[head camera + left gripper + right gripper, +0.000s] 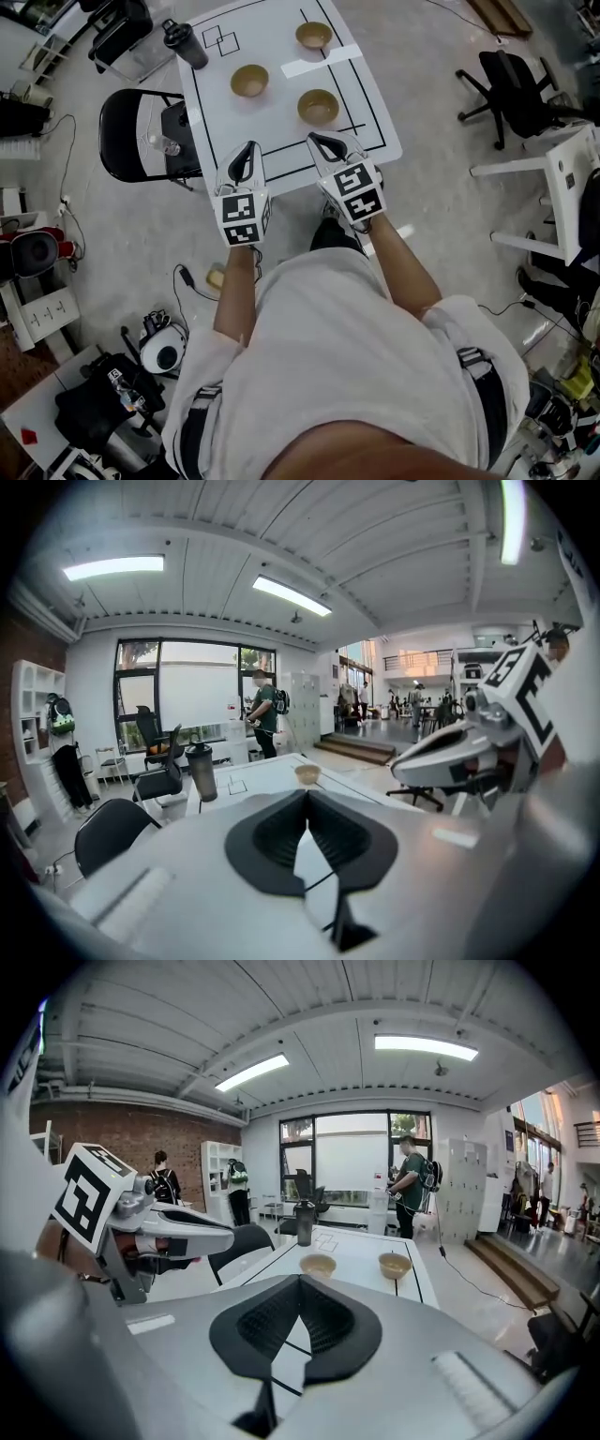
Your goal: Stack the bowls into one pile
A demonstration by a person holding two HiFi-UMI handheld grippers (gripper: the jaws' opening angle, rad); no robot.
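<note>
Three bowls are on the desk [380, 122], all upright, empty and apart from each other, so no pile yet. As ref. I take the black shaker bottle [185, 44] at the desk's far left corner.

- The 1st bowl [249, 81] is closest to the bottle, a bit right of it and toward you.
- The 2nd bowl [314, 36] is further right of the bottle, approx. on the same far row.
- The 3rd bowl [318, 107] is most distant from the bottle, to its right and nearer to you.
- A white paper strip [319, 61] lies flat, right of the bottle.

Your left gripper [246, 157] and right gripper [328, 145] are side by side over the desk edge opposite to the bottle's end, apart from every bowl. Both have the jaws pressed together w/ nothing between them.

The desk top is white w/ black lines, and two small drawn squares are just right of the bottle. A black folding chair [131, 131] stands left of the bottle, nearer to you. A black office chair [516, 84] is far to the right of the bottle, on the grey floor [441, 216]. Beyond the bottle, in the gripper views, a person w/ backpack [410, 1185] stands before large windows [352, 1162], under long ceiling lamps.
</note>
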